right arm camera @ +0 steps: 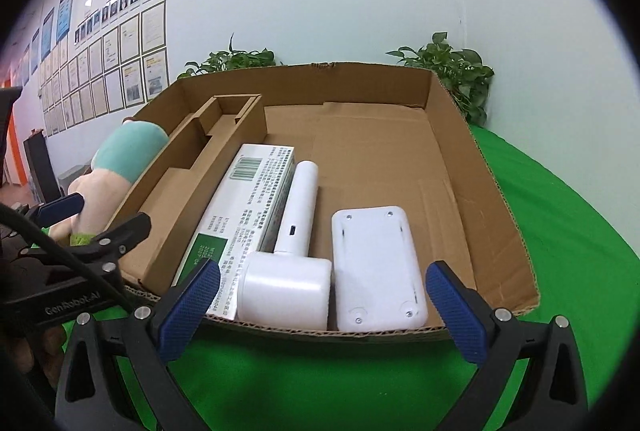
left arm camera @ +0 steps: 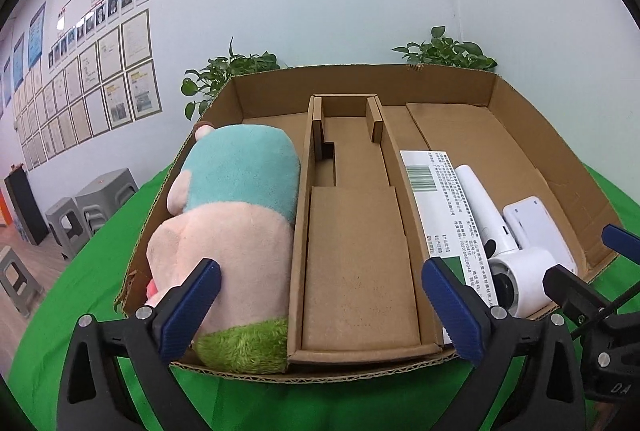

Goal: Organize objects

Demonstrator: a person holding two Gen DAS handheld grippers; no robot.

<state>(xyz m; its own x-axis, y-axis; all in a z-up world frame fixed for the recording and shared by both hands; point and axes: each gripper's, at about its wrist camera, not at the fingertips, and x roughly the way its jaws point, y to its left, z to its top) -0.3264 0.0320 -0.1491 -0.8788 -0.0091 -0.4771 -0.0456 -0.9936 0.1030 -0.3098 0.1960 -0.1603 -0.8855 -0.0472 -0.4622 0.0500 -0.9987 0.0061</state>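
Note:
A shallow cardboard box lies on a green cloth. A pink, teal and green plush toy lies in its left compartment. A cardboard insert fills the middle. In the right part lie a white printed carton, a white hammer-shaped handheld device and a white rectangular device. My left gripper is open and empty at the box's near edge. My right gripper is open and empty before the white devices.
Two potted plants stand behind the box by the wall. Grey stools stand on the floor at the left. The green cloth extends to the right of the box.

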